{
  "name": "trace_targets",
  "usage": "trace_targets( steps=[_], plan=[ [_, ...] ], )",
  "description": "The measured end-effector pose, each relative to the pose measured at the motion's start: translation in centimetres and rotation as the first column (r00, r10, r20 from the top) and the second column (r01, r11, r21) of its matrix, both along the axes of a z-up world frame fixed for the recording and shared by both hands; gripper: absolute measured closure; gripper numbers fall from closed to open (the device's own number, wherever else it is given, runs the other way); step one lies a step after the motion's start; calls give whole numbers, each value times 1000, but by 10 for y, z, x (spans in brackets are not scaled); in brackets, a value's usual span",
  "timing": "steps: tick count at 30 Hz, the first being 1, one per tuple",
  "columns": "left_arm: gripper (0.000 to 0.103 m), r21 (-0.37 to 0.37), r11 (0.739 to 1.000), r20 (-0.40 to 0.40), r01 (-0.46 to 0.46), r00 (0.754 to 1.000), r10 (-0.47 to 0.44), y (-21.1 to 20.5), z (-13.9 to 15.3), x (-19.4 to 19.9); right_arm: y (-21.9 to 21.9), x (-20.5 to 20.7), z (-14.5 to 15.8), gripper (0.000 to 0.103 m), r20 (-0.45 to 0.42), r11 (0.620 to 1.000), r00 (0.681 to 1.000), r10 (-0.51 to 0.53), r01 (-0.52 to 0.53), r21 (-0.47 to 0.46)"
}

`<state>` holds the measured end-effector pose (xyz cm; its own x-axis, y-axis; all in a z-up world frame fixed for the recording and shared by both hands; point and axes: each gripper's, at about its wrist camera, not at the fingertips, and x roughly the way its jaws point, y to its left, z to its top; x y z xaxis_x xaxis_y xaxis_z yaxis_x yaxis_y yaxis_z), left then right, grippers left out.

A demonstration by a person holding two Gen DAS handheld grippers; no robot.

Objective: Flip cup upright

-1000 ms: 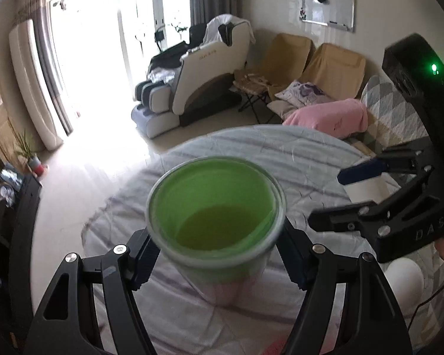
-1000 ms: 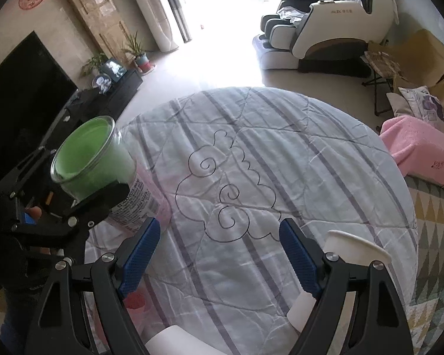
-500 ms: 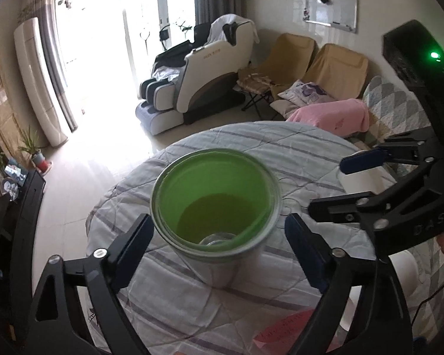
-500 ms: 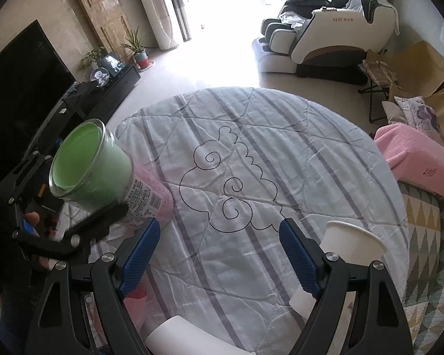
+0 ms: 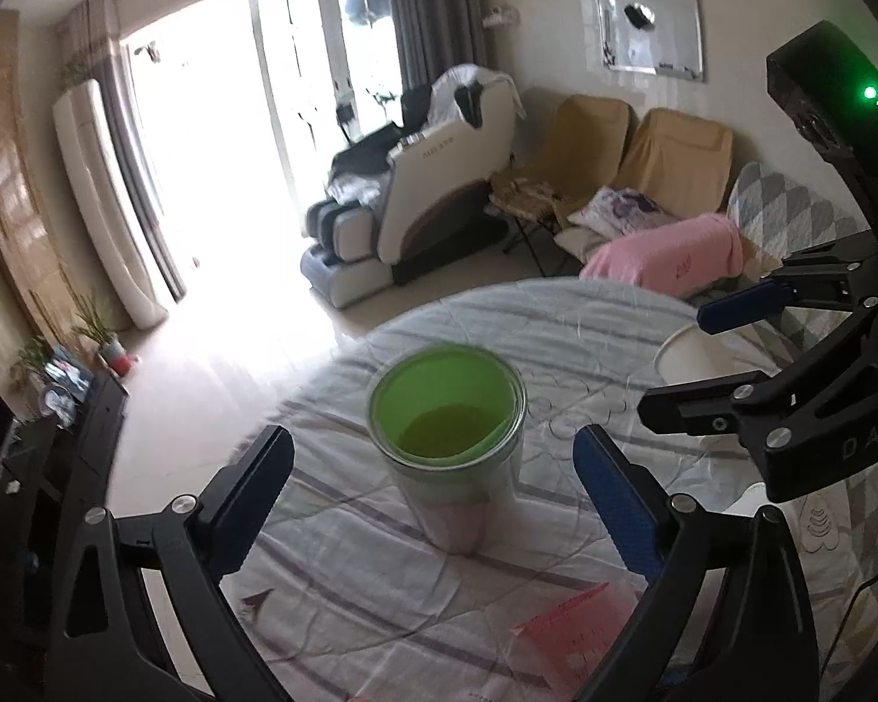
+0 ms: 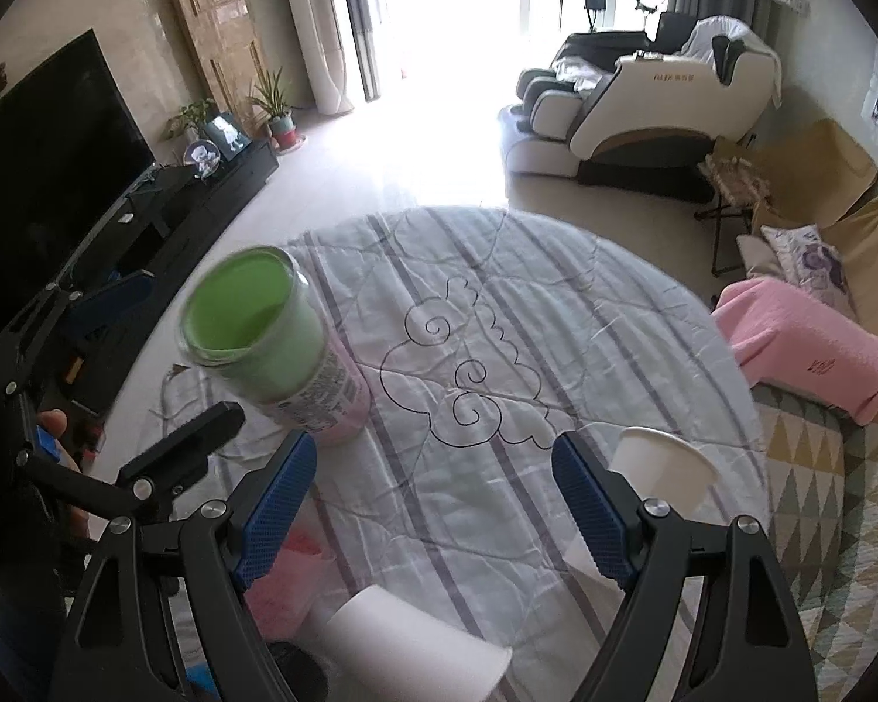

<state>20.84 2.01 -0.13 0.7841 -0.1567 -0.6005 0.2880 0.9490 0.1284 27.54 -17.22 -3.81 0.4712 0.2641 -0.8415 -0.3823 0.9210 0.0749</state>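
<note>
A clear glossy plastic shell is seen on the cup (image 5: 448,439), with a smooth green liner inside and a pink printed label lower down. Beneath the cup, soft quilted cloth (image 6: 497,351) is shown, matt, creased and stitched with dark thread. Just right of the cup, matt black plastic arms and rough blue textured pads (image 6: 588,512) are worn by the right gripper (image 6: 433,509), fixed with shiny metal screws. Beyond those pads, a matt white paper cup (image 6: 661,462) is caught.
</note>
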Motion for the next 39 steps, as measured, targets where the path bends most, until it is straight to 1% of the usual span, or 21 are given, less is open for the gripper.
trace_targets(
  steps=[2, 4, 5, 8, 10, 12, 15, 19, 23, 25, 27, 31, 34, 35, 39],
  plan=[
    [3, 7, 1000, 39, -27, 999, 26, 3, 11, -10, 0, -12, 14, 19, 33, 1000, 999, -1, 1, -4],
    [2, -3, 998, 103, -60, 993, 60, 7, 27, -31, 1, -25, 26, 19, 66, 1000, 998, -4, 4, 0],
    [0, -6, 998, 122, -67, 990, 67, 9, 33, -38, 1, -35, 34, 19, 93, 1000, 996, -6, 6, -2],
    [0, -9, 992, 206, -123, 971, 122, 13, 57, -74, 1, -61, 53, 19, 159, 1000, 987, -7, 6, 7],
    [0, -23, 988, 237, -150, 960, 151, 16, 70, -98, 2, -84, 67, 19, 213, 1000, 977, -10, 9, 6],
    [0, -43, 987, 253, -157, 954, 163, 16, 79, -120, 0, -108, 80, 19, 264, 1000, 964, -14, 10, 16],
    [0, -69, 984, 269, -166, 947, 178, 14, 88, -157, -7, -145, 94, 19, 309, 999, 951, -23, 13, 33],
    [0, -78, 979, 287, -190, 936, 204, 6, 88, -210, -17, -188, 97, 19, 331, 999, 943, -34, 20, 48],
    [0, -94, 975, 306, -200, 926, 220, -4, 86, -250, -23, -230, 91, 19, 373, 999, 927, -48, 37, 35],
    [0, -104, 971, 313, -214, 920, 236, -9, 82, -268, -26, -243, 89, 19, 387, 998, 920, -60, 52, 31],
    [0, -119, 969, 307, -216, 920, 243, -12, 78, -280, -31, -258, 86, 19, 408, 997, 910, -81, 72, 37],
    [0, -119, 970, 275, -211, 932, 236, -24, 66, -297, -39, -282, 75, 19, 428, 992, 895, -122, 124, 23],
    [0, -121, 971, 268, -207, 935, 233, -29, 60, -305, -44, -298, 68, 19, 451, 985, 877, -164, 173, 21],
    [0, -124, 971, 275, -207, 933, 234, -32, 59, -308, -47, -303, 66, 19, 468, 982, 866, -178, 189, 23],
    [0, -116, 974, 272, -194, 937, 219, -43, 53, -318, -52, -316, 62, 19, 489, 973, 847, -210, 232, 15]
  ],
)
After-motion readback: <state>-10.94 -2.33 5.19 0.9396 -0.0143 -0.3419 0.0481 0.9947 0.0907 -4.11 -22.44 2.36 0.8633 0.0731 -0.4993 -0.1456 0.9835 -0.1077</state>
